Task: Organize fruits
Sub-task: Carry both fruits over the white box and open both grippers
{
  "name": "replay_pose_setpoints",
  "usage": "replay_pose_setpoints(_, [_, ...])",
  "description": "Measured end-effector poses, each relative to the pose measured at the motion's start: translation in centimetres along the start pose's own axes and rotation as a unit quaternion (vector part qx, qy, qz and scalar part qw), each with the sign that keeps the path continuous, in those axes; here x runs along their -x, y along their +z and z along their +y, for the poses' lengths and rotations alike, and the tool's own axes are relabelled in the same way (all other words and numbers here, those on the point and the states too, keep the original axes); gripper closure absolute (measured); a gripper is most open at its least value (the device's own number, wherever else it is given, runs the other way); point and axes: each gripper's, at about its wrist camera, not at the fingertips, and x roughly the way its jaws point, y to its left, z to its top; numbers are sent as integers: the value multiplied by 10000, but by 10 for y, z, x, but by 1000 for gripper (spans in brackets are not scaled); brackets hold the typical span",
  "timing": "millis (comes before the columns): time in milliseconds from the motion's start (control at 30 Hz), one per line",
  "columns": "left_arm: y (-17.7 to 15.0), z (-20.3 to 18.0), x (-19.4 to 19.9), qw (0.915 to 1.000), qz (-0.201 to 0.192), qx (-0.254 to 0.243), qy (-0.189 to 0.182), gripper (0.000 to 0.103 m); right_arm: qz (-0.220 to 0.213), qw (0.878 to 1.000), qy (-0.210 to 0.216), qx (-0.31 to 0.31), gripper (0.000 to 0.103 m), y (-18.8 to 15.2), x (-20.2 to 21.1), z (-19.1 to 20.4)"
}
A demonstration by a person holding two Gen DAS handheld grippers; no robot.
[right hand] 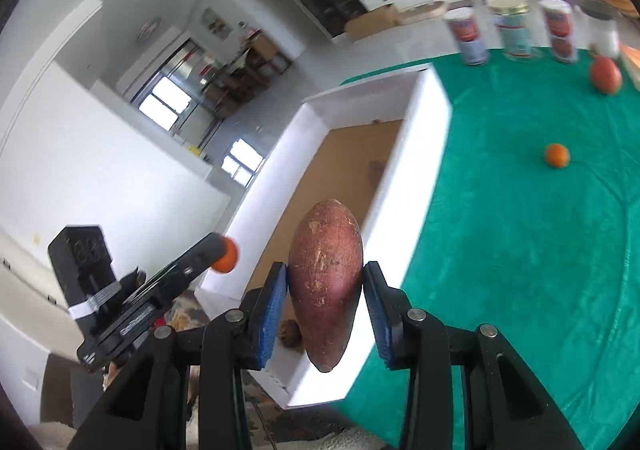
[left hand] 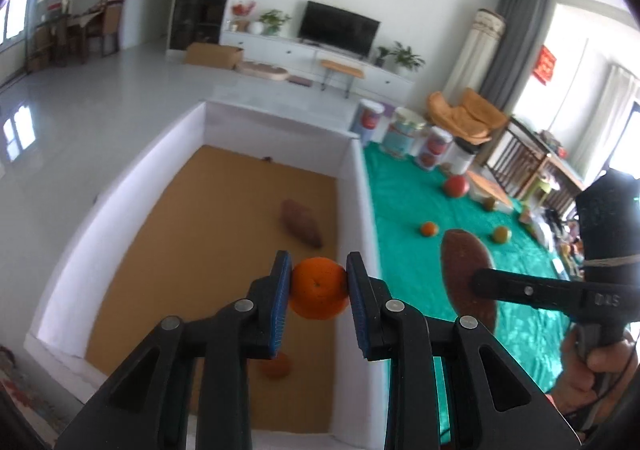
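Note:
My left gripper (left hand: 319, 282) is shut on an orange (left hand: 319, 288) and holds it above the white box (left hand: 362, 186) with a brown floor. Inside the box lie a sweet potato (left hand: 301, 223) and a small brownish fruit (left hand: 276, 366). My right gripper (right hand: 325, 292) is shut on a second sweet potato (right hand: 326, 282), held upright over the box's right wall (right hand: 424, 138). That sweet potato also shows in the left wrist view (left hand: 466, 270). The orange shows in the right wrist view (right hand: 226, 254).
On the green cloth (left hand: 420, 250) lie a small orange (left hand: 429, 228), a red round fruit (left hand: 456, 185) and two greenish-brown fruits (left hand: 501, 234). Several cans (left hand: 402, 132) stand at the cloth's far edge. A wooden board (left hand: 490, 184) is behind the fruits.

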Motion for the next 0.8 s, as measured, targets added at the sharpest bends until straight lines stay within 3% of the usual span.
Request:
replay_pose_setpoints(100, [-14,29,-30,9980,354,117,501,75,404,9976,-261,496,64,-6,-53,30])
replay_pose_setpoints(200, [-30,42,-52,9954,637,205,689,75,642,9914,-736,870,63,-10,-93,43])
replay_pose_setpoints(333, [-40,44,-66,9926,715,242,948,71,664,9902,-882,857,63,-15,-109,39])
replay_pose_setpoints(367, [-40,43,-66,9924,693,255,986,61,598,9913,-856,803,59,-11,-105,36])
replay_pose_setpoints(400, [-40,41,-66,9924,665,251,1009,44,516,9923,-833,752,53,-8,-97,30])
replay_pose_setpoints(467, [-38,34,-61,9930,524,177,1039,29,279,9932,-864,723,48,-3,-78,24])
replay_pose_setpoints(533, [-37,16,-60,9946,418,-11,955,28,36,9915,-1037,790,45,-2,-53,14])
replay_pose_setpoints(667, [-31,-32,-52,9965,190,-525,620,20,-460,9791,-1828,762,14,-17,8,-29])
replay_pose_setpoints(733, [-31,-60,-52,9953,11,-908,338,18,-573,9712,-2260,485,11,-36,33,-71])
replay_pose_setpoints(800, [-31,-83,-59,9915,-61,-1254,346,15,-511,9578,-2829,74,10,-59,51,-124])
